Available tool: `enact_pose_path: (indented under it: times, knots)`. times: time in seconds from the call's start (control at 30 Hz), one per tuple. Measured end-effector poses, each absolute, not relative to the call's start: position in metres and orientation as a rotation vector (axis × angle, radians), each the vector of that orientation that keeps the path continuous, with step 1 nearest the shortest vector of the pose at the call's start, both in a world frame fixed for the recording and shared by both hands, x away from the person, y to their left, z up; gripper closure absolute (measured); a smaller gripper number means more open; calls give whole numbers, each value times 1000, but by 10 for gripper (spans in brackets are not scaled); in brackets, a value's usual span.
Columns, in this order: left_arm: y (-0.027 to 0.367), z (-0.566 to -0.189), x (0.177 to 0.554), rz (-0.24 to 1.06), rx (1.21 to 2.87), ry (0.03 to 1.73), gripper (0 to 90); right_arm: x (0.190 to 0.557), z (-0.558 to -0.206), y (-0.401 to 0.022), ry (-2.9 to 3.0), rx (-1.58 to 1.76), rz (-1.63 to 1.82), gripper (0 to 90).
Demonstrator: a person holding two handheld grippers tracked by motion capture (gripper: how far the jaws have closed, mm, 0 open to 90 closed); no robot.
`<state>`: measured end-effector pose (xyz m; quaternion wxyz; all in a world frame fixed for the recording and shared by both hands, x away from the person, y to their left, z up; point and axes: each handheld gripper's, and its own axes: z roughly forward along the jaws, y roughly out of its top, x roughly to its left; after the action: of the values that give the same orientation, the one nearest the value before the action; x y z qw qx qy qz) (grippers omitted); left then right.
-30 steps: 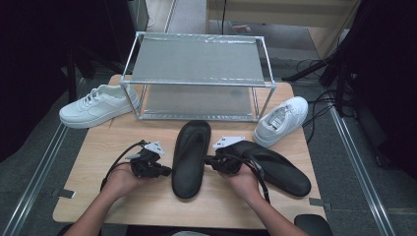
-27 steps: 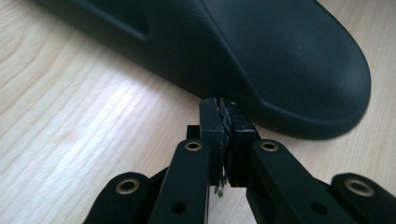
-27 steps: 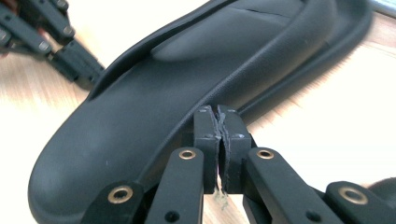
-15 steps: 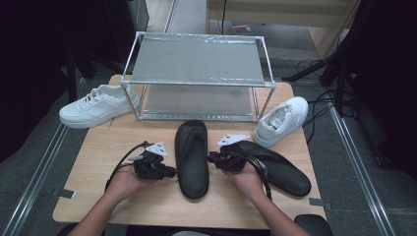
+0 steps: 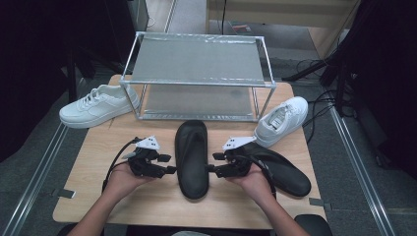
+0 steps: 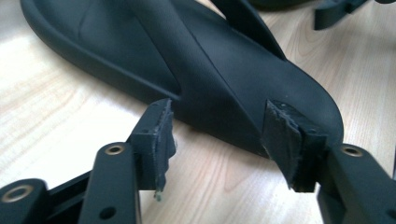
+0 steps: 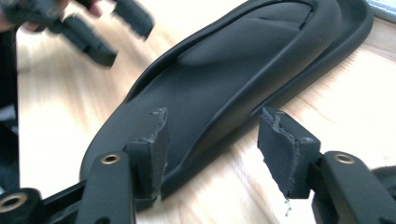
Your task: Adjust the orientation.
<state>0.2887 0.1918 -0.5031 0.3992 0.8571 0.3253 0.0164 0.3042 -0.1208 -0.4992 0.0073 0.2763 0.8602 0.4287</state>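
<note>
A white sneaker (image 5: 98,104) lies far left beside the wire shelf rack (image 5: 196,73). The left gripper (image 5: 167,164), jaws just spread apart, stands beside the black flip-flop (image 5: 192,157), matte and strapped, lengthwise toward the rack. The right gripper (image 5: 212,162), likewise just opened, flanks it; a second flip-flop (image 5: 282,169) and sneaker (image 5: 282,119) lie right.

Matte black plastic two-jaw left gripper (image 5: 169,164) and right gripper (image 5: 211,162), brass-ringed screw holes behind chewed-up foam pads (image 6: 279,133), grey triangular plate on top, black cable trailing behind. Bare forearms.
</note>
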Motion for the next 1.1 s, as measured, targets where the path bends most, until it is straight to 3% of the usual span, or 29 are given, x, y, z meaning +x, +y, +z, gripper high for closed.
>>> enact_pose_path:
  times: [0.53,1.1]
  knots:
    - [192,-502,291,77,2167,797,390,296,-484,-184,2613,872,1368,412]
    - [188,-497,303,62,2171,809,386,293,-489,-209,2579,994,1333,411]
